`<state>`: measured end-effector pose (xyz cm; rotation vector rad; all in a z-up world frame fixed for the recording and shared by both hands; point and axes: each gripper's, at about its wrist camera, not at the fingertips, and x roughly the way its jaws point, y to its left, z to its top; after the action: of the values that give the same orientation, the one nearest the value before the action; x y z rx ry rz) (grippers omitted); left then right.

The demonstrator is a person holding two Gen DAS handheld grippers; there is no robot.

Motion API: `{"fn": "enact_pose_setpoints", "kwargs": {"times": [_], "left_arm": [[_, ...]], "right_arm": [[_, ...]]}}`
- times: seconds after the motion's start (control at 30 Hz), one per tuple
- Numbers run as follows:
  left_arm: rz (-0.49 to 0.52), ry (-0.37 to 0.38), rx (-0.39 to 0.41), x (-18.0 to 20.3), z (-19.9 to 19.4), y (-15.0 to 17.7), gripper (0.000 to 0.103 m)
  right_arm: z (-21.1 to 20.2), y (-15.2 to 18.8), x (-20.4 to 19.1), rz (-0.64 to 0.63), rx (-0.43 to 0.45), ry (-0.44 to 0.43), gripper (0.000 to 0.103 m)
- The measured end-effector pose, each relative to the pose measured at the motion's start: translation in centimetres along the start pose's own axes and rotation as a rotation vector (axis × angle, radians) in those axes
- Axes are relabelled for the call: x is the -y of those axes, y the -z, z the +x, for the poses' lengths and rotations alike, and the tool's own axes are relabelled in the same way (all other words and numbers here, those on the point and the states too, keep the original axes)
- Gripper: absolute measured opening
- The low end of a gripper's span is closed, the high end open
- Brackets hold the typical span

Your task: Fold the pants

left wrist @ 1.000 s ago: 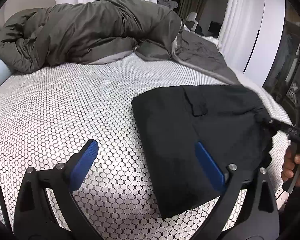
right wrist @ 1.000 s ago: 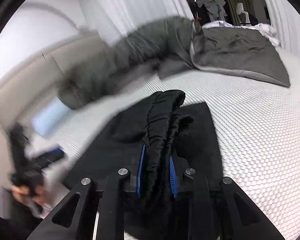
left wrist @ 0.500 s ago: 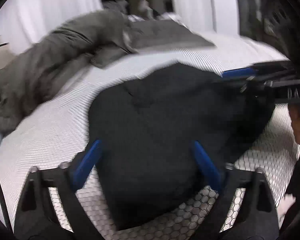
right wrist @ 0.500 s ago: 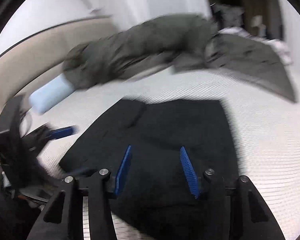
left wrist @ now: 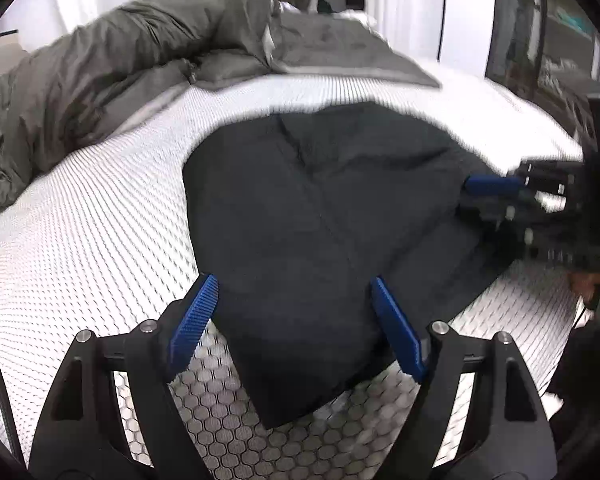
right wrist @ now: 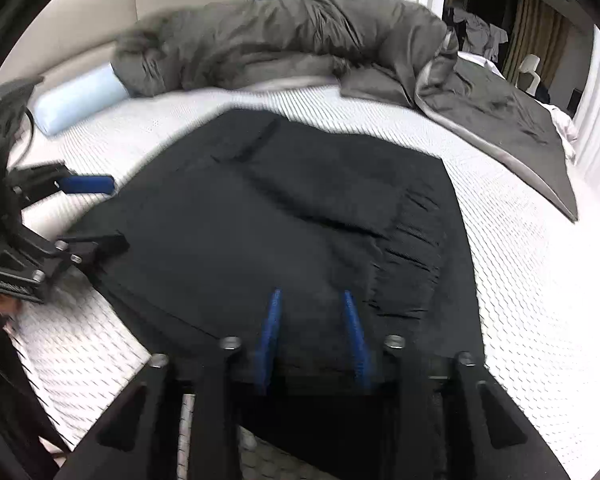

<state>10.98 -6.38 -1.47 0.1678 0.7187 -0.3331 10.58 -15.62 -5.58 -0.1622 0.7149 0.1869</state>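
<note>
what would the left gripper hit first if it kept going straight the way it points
Most likely the black pants: the left gripper is open, its fingers straddling the folded stack's near corner. Beyond lie the mattress and grey duvet. Its height above the cloth is unclear.

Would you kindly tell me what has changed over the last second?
The right claw, shut on a bunched edge of the black fabric pants a second ago, has let go; the pants now lie flat. The left claw swung over them, still open. The grey duvet stayed put.
</note>
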Motion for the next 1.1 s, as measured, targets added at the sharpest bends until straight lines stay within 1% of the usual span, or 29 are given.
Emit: {"fn": "enact_pose_setpoints", "kwargs": {"times": [0.03, 0.07, 0.13, 0.17, 0.2, 0.23, 0.27, 0.3, 0.33, 0.37, 0.4, 0.43, 0.47, 0.5, 0.53, 0.57, 0.63, 0.7, 0.73, 0.77, 0.83, 0.9, 0.93, 0.97, 1.0, 1.03, 1.07, 1.1], "left_arm": [[0.011, 0.009, 0.046, 0.3, -0.6, -0.9, 0.078], [0.024, 0.005, 0.066, 0.5, -1.0, -1.5, 0.078], [0.054, -0.018, 0.063, 0.9, -0.3, -2.8, 0.078], [0.072, -0.014, 0.037, 1.0, 0.8, -3.4, 0.077], [0.079, -0.005, 0.013, 0.8, 1.8, -3.6, 0.068], [0.071, 0.011, -0.049, 0.3, 3.7, -3.6, 0.057], [0.056, 0.023, -0.085, -0.2, 4.7, -3.3, 0.056], [0.034, 0.042, -0.094, -0.5, 5.1, -2.9, 0.056], [0.014, 0.053, -0.080, -0.9, 4.9, -2.8, 0.056], [0.014, 0.044, -0.076, -1.0, 4.5, -2.7, 0.056], [0.022, 0.037, -0.070, -1.0, 4.2, -2.5, 0.057], [0.026, 0.031, -0.065, -1.1, 4.1, -2.3, 0.060], [0.027, 0.016, -0.065, -1.2, 4.0, -2.0, 0.063], [0.019, 0.011, -0.066, -1.3, 4.0, -1.8, 0.064], [0.011, 0.012, -0.067, -1.4, 4.0, -1.8, 0.064], [0.004, 0.011, -0.068, -1.5, 3.9, -1.9, 0.064], [-0.011, -0.003, -0.057, -1.6, 3.1, -2.5, 0.064], [-0.013, -0.011, -0.013, -1.8, 2.2, -3.4, 0.064], [-0.010, -0.016, 0.022, -1.8, 1.6, -3.9, 0.065], [-0.002, -0.033, 0.042, -1.8, 1.5, -4.6, 0.065], [-0.007, -0.045, 0.036, -1.8, 2.1, -5.4, 0.065], [-0.017, -0.038, 0.006, -2.0, 3.6, -6.0, 0.065], [-0.014, -0.054, -0.041, -2.2, 5.0, -6.0, 0.055], [-0.007, -0.052, -0.082, -2.5, 6.1, -5.9, 0.054], [-0.017, -0.025, -0.101, -2.8, 7.0, -5.8, 0.054], [-0.030, 0.006, -0.102, -3.3, 7.3, -5.6, 0.055], [-0.044, 0.031, -0.099, -3.8, 7.2, -5.5, 0.055], [-0.052, 0.042, -0.097, -4.1, 7.1, -5.4, 0.056]], "right_arm": [[-0.3, -0.5, 0.0, 0.018, 0.020, -0.023, 0.047], [-0.2, -1.2, -0.1, 0.036, 0.045, -0.051, 0.049], [0.5, -2.7, -0.8, 0.038, 0.061, -0.086, 0.049], [1.8, -4.0, -1.8, 0.028, 0.055, -0.085, 0.051], [3.1, -4.3, -2.3, 0.017, 0.025, -0.077, 0.055], [4.3, -4.4, -2.7, 0.009, -0.014, -0.080, 0.056], [5.3, -4.0, -2.9, -0.001, -0.044, -0.079, 0.055], [5.8, -3.7, -2.7, -0.013, -0.058, -0.074, 0.055], [6.0, -3.7, -2.1, -0.015, -0.065, -0.064, 0.055], [5.6, -3.6, -1.4, -0.011, -0.067, -0.026, 0.055], [5.1, -3.4, -0.3, -0.013, -0.065, 0.070, 0.053], [4.5, -3.0, 0.7, -0.016, -0.054, 0.150, 0.053], [4.1, -2.6, 1.4, -0.001, -0.055, 0.198, 0.054], [3.9, -2.0, 2.4, 0.034, -0.059, 0.259, 0.062], [3.9, -1.7, 3.1, 0.068, -0.061, 0.249, 0.062], [3.7, -1.5, 3.7, 0.098, -0.054, 0.207, 0.062], [2.5, -1.9, 4.0, 0.133, -0.025, 0.192, 0.063], [0.4, -2.8, 3.5, 0.129, 0.060, 0.197, 0.063], [-0.3, -3.3, 3.0, 0.125, 0.086, 0.181, 0.063], [-0.3, -4.3, 2.3, 0.113, 0.097, 0.152, 0.067], [1.0, -6.0, 0.0, 0.059, 0.049, 0.115, 0.068], [3.9, -7.7, -2.1, -0.013, 0.006, 0.082, 0.068], [5.4, -8.2, -2.7, -0.022, -0.026, 0.061, 0.066], [7.3, -8.5, -2.8, -0.021, -0.078, 0.053, 0.065], [8.8, -8.6, -2.4, -0.019, -0.119, 0.059, 0.065], [9.3, -8.4, -1.8, -0.016, -0.130, 0.064, 0.065], [9.5, -8.1, -0.8, -0.013, -0.136, 0.089, 0.064], [9.2, -7.6, 0.6, -0.003, -0.137, 0.141, 0.060]]}}
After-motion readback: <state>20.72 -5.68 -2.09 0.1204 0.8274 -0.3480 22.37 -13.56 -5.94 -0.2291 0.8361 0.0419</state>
